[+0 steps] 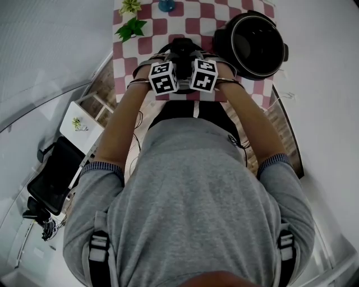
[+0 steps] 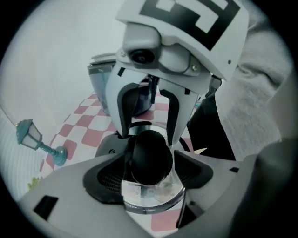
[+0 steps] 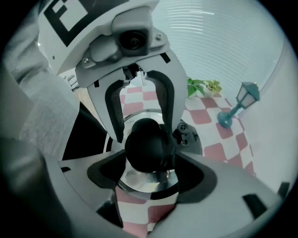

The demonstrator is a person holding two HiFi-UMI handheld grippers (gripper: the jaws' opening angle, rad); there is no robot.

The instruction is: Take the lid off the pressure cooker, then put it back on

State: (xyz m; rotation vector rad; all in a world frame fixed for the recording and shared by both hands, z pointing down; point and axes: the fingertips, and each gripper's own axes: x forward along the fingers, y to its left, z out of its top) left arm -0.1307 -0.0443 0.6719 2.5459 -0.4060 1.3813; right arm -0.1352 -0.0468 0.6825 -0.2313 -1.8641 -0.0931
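Resting on the checkered tabletop [image 1: 196, 17], the lid [image 2: 149, 197] has its knob [image 2: 149, 148] between the spread jaws of your left tool [image 2: 150, 169] and right tool [image 3: 149, 172]. Neither grips it, so close squarely before lifting toward the open cooker [image 1: 221, 39].

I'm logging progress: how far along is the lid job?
Done: the lid is off, lying on the checkered cloth; the cooker stands open. In hand: left gripper and right gripper both bracket the lid's knob, jaws apparently not pressing. Left: lift it back onto the cooker.
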